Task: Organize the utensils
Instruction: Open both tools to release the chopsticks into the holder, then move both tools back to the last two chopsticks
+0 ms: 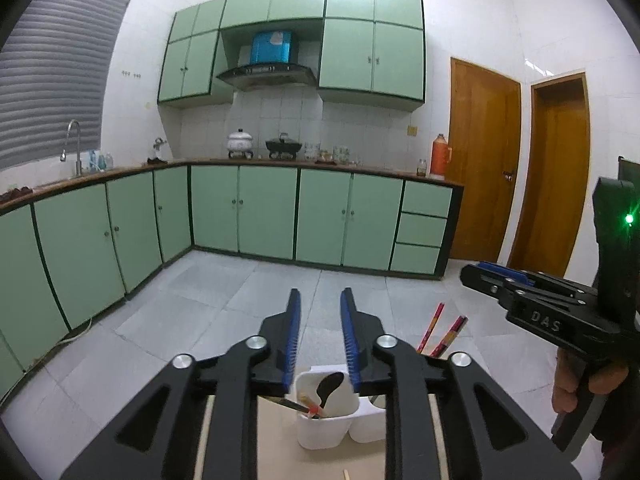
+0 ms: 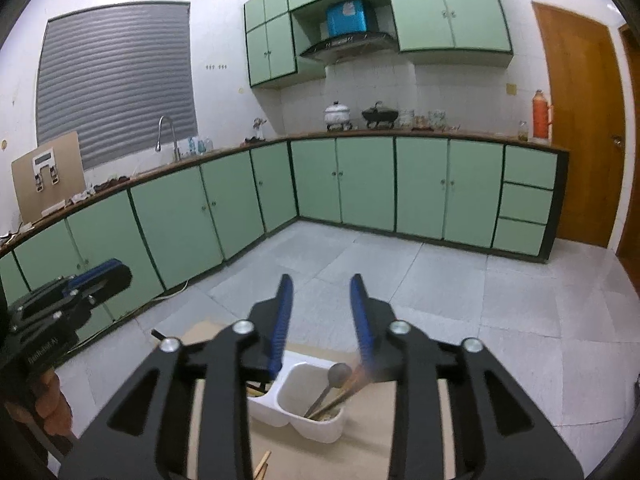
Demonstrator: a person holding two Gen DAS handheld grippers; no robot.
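Two grippers hang above one pale table (image 1: 276,444), both with jaws spread apart and nothing between them. In the left wrist view, the left gripper (image 1: 320,334) hovers over one white utensil holder (image 1: 326,426), a plastic caddy with two compartments side by side. Its nearer compartment holds one dark spoon (image 1: 330,386) standing with its bowl up, together with a red-tipped stick whose kind cannot be told. To the right, two red chopsticks (image 1: 442,332) rise above the gripper's arm, their lower ends hidden behind it. At the far right edge the right gripper (image 1: 494,276) shows from the side, with a hand around its grip. The right wrist view shows the left gripper (image 2: 108,274) at its left edge, then the right gripper (image 2: 322,316) over the same holder (image 2: 316,426). Here the spoon (image 2: 330,384) appears grey and leans among several wooden sticks, blurred at their tips. Only this view shows a cardboard sheet (image 2: 48,176) leaning on the counter under the window.
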